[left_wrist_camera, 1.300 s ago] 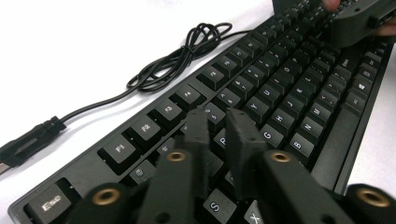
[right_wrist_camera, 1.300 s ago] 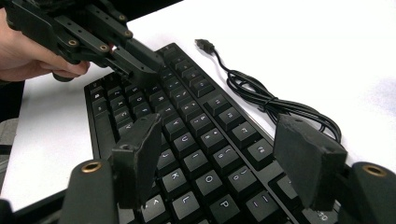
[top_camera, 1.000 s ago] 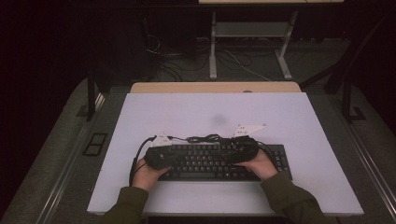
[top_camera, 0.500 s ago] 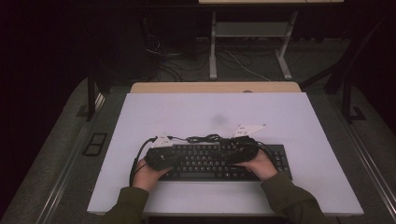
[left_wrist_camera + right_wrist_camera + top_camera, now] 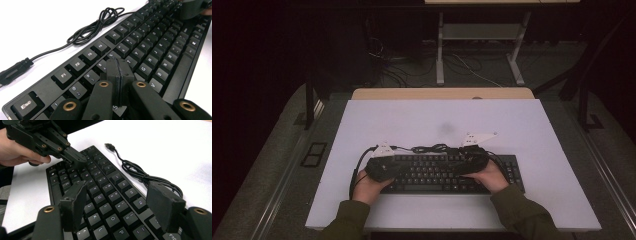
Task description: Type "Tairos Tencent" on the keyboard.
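Nothing shifts: my left fingers (image 5: 117, 75) stay clenched on the keyboard (image 5: 437, 172) at 9 o'clock, my right fingers (image 5: 120, 207) released above it, so key-pressing holds.

Keyboard (image 5: 447, 172) flat on table (image 5: 522, 125), near its front edge, roughly centred. Keyboard cable (image 5: 432, 148) coiled on table just behind keyboard's rear edge, plug end (image 5: 109, 145) lying beyond keyboard's left rear part. Left gripper (image 5: 384, 167) over keyboard's left end, tips at upper-left keys. Right gripper (image 5: 474, 157) over keyboard's right-of-middle keys. Wooden desk edge (image 5: 442, 93) behind table, well behind keyboard.
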A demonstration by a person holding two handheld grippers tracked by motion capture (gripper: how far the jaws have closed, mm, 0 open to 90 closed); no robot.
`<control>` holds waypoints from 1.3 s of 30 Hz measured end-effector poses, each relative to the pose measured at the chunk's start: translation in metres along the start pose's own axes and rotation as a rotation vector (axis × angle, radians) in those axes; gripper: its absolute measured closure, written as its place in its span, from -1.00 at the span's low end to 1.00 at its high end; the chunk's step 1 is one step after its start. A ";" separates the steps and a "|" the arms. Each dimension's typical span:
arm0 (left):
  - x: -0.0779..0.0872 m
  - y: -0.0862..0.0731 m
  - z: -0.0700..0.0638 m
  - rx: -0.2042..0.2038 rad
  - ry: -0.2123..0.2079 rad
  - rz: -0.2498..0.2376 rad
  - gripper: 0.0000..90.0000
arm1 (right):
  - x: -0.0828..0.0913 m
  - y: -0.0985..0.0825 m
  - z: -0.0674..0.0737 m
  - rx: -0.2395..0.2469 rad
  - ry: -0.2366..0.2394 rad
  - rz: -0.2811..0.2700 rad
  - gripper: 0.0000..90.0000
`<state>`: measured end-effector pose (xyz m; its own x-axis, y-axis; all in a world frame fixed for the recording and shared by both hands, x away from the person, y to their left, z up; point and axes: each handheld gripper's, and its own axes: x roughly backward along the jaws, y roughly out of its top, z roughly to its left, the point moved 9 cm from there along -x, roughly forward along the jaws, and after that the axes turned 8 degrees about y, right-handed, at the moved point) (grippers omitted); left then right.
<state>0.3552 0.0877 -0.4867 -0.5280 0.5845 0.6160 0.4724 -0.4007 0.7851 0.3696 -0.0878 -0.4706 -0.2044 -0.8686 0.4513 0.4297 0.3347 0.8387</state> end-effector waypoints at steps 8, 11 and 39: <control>0.005 0.001 -0.001 0.008 -0.009 -0.014 0.73 | -0.008 0.004 0.003 -0.009 0.007 -0.004 -0.28; 0.006 0.000 -0.001 0.008 -0.014 -0.013 0.63 | -0.011 0.005 0.004 -0.013 0.009 -0.003 -0.28; 0.006 -0.002 -0.002 0.032 0.009 -0.033 -0.25 | -0.028 -0.004 0.025 0.034 0.086 0.090 0.60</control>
<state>0.3497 0.0905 -0.4842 -0.5495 0.5908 0.5907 0.4771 -0.3585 0.8024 0.3514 -0.0553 -0.4786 -0.0895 -0.8619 0.4991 0.4126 0.4240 0.8062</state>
